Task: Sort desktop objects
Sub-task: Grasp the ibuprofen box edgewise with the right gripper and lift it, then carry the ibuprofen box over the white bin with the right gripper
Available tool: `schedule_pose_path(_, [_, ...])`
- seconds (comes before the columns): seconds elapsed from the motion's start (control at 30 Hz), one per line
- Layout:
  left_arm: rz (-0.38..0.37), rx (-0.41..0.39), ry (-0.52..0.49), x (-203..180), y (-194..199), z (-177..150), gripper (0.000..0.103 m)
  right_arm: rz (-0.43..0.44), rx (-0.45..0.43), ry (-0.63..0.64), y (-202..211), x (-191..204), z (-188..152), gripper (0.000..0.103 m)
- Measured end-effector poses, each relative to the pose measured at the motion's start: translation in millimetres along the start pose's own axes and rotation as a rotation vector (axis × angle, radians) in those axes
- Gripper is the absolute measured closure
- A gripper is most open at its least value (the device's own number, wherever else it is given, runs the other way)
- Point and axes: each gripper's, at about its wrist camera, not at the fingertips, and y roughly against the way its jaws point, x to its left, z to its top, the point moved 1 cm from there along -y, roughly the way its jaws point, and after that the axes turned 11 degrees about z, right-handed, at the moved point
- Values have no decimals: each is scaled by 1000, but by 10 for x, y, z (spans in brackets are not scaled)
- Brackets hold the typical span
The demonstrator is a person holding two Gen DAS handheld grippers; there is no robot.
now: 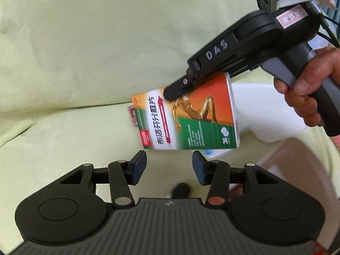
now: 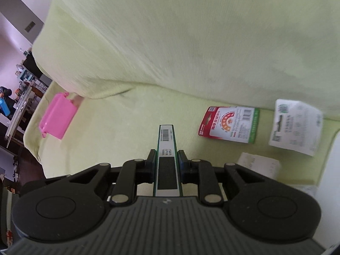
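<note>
While gripped, medicine box [image 2: 167, 159], edge forward

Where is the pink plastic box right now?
In the right wrist view the pink plastic box lies far left on the light green cloth, against its raised fold, well apart from the red packet.

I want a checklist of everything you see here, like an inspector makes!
Surface: light green cloth, wrinkled.
Job's things: medicine box clamped in the right hand-held gripper; pink bin far left on the cloth.
Clutter: red packet, white packet and a paper slip lying flat.
Grippers: left hand-held gripper open, holding nothing; a hand grips the right one's handle.
Cables: black cable behind the right tool.
Surroundings: blurred room with furniture at left.
</note>
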Motion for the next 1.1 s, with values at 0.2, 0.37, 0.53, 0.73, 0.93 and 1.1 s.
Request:
schedule_pose_path(0.2, [-30, -43, -19, -282, 352, -46, 51, 36, -89, 4, 729, 113, -367, 85])
schedule_pose_path(0.37, [-29, -24, -7, -291, 501, -190, 51, -10, -71, 110, 1028, 231, -1040, 85])
schedule_pose_path(0.53, [-32, -16, -89, -726, 315, -377, 50, -81, 4, 249, 1023, 328, -1563, 85])
schedule_pose_path(0.73, [3, -61, -275, -1043, 110, -421, 50, -127, 80, 365, 965, 404, -1688, 85])
schedule_pose_path(0.93, [-40, -133, -416, -1154, 194, -332, 50, -195, 94, 497, 883, 530, -1809, 85])
schedule_pose_path(1.1, [-100, -179, -478, -1228, 309, -390, 50, -236, 58, 548, 931, 578, -1884, 85])
